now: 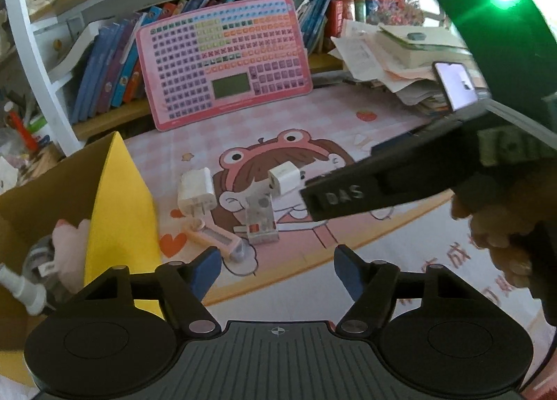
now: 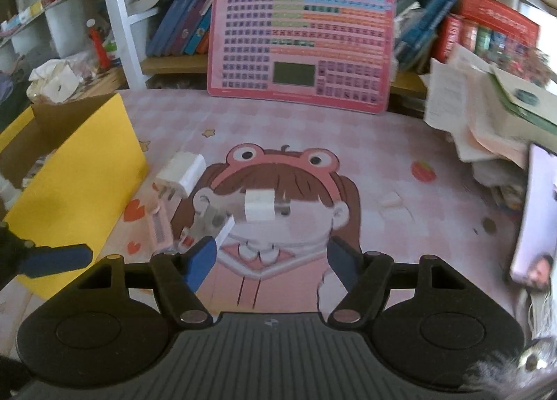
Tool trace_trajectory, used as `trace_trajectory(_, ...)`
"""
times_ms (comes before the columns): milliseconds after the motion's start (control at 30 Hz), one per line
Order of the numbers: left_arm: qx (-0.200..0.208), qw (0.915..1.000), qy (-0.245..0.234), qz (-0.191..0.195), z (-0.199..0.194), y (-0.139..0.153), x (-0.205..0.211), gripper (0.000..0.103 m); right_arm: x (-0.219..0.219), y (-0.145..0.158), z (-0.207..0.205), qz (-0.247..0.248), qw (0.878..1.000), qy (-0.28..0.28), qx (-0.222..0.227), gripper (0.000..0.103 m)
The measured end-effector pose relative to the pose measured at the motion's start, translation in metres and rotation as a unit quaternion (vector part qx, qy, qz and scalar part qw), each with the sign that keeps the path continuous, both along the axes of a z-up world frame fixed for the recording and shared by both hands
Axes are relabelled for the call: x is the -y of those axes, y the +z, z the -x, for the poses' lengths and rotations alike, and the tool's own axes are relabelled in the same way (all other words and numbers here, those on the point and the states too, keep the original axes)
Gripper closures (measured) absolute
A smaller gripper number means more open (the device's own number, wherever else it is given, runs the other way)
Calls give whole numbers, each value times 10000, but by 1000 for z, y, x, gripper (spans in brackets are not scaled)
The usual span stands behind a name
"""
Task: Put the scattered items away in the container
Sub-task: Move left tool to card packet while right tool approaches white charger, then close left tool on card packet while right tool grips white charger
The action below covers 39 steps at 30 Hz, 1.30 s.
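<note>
Two hand-held grippers over a pink cartoon desk mat [image 2: 383,156], both angled down at a small cluster of loose items. Left gripper [image 1: 277,266]: blue fingertips [image 1: 205,269] apart, nothing between them, poised just short of the cluster. Right gripper [image 2: 272,260]: jaws likewise apart and empty, fingertips [image 2: 200,262] framing the mat below a small white charger cube [image 2: 259,206]; not touching it. Same cube [image 1: 284,178] in the left view lying next to the right gripper's black body, which reaches in from the right with a hand [image 1: 501,225] wrapped round its grip. Larger white charger [image 1: 195,191], prongs toward the camera, resting on the mat left of the cube and near the box. Clear plastic piece [image 1: 259,217] with a red-marked end between the two chargers, slightly nearer; exact nature hard to tell. Pale pink, flat, comb-like item [image 1: 216,236] lying diagonally beside it, closest to the left fingertips. Container: open cardboard box with a yellow outer wall [image 1: 118,212] at the left edge of the mat, already holding a pink fluffy thing [image 1: 71,253] and a coiled cable, partly hidden. All four loose items on the mat, outside the box. Behind: pink button-grid learning board [image 2: 301,48] propped against a bookshelf, a heap of papers [image 2: 487,114] at right, a lit phone [image 2: 536,215] standing at the far right.
</note>
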<state>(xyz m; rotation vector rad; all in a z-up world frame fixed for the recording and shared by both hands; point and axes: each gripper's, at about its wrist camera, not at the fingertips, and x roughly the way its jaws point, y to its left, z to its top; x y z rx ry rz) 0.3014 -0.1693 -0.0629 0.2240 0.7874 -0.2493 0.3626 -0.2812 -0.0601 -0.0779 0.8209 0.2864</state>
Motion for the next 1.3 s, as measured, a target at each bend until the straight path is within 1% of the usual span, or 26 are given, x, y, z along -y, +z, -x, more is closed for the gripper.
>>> trace_trajectory(133, -45, 9997, 222, -38, -21, -9, 5, 31, -4, -11, -25, 42, 9998, 174, -43, 36)
trace_trajectory(200, -56, 9995, 299, -36, -29, -13, 7, 34, -6, -17, -36, 58, 9997, 244, -84, 38)
trace_trajectory(267, -80, 9993, 354, -79, -37, -18, 11, 44, -7, -22, -45, 37, 9995, 279, -109, 39)
trace_trajectory(333, -121, 9992, 356, -168, -44, -23, 14, 51, -8, -26, -54, -26, 9995, 284, -149, 40)
trace_trajectory(367, -140, 9991, 354, -208, -48, -26, 16, 51, -8, -27, -58, -77, 9994, 281, -170, 40)
trace_trajectory(500, -142, 9987, 426, -247, -61, -31, 18, 52, -11, -32, -72, -243, 9990, 310, -224, 40)
trace_trajectory(600, -141, 9985, 437, -290, -71, -35, 22, 53, -13, -38, -80, -234, 9988, 327, -293, 40)
trace_trajectory(667, -175, 9984, 449, -309, -77, -38, 24, 56, -12, -41, -83, -223, 9986, 326, -354, 42)
trace_trajectory(733, -230, 9981, 498, -283, -83, -42, 24, 56, -10, -45, -87, -213, 9984, 329, -411, 43)
trace_trajectory(800, -298, 9978, 560, -210, -86, -45, 24, 56, -7, -48, -91, -229, 9981, 318, -481, 49)
trace_trajectory(867, -369, 9973, 605, -186, -89, -48, 25, 56, -2, -50, -93, -329, 9975, 300, -549, 60)
trace_trajectory(1067, -516, 9963, 679, -133, -95, -54, 23, 56, 6, -49, -95, -378, 9975, 219, -553, 60)
trace_trajectory(1233, -462, 9952, 862, -7, -99, -55, 20, 58, 13, -45, -89, -445, 9977, 130, -499, 60)
trace_trajectory(1300, -466, 9944, 940, 84, -100, -55, 19, 60, 17, -42, -86, -478, 9978, 79, -453, 60)
